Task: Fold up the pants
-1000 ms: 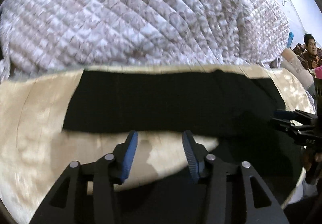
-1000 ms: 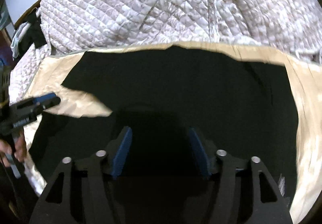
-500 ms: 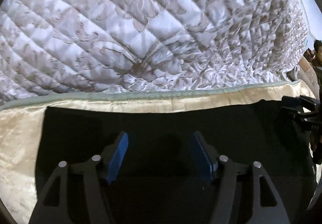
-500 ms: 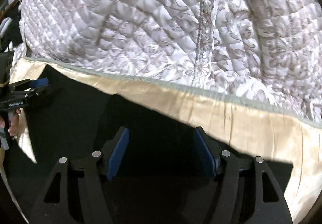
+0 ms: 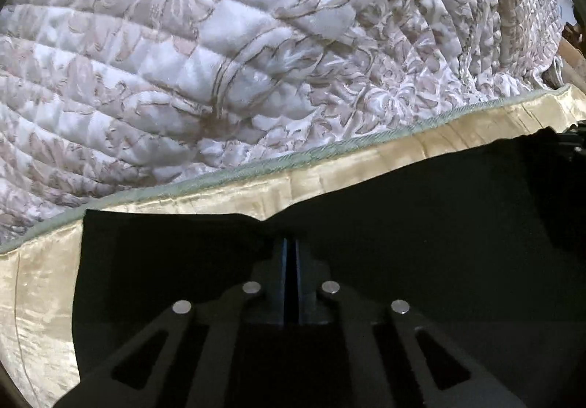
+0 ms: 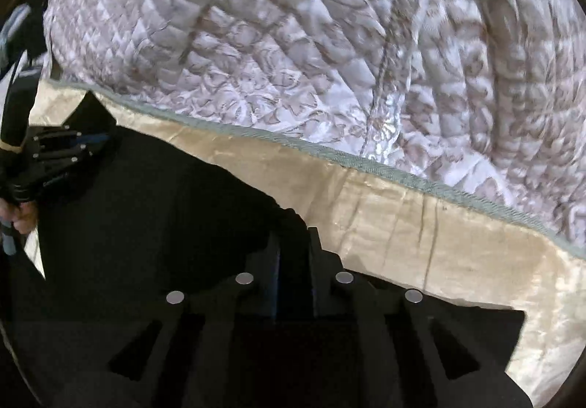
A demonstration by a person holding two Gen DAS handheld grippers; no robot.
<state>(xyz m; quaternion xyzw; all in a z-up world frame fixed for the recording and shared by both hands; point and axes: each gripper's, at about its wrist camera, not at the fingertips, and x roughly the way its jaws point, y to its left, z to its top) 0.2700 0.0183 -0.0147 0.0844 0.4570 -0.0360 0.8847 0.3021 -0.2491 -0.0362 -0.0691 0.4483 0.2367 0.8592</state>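
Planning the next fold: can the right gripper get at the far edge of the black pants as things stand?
Probably yes: the right gripper, jaws just closed, sits at the pants' far edge beside the cream sheet, with nothing between.

Matt black cloth pants [image 5: 421, 225]; glossy cream satin sheet [image 5: 36, 298]; puffy quilted cloth bedspread [image 5: 219, 41]

The left gripper [image 5: 291, 250] had just closed, pinching the black pants [image 5: 421, 225] at their far edge, on cream fabric [image 5: 329, 184] below a quilt [image 5: 256, 60].
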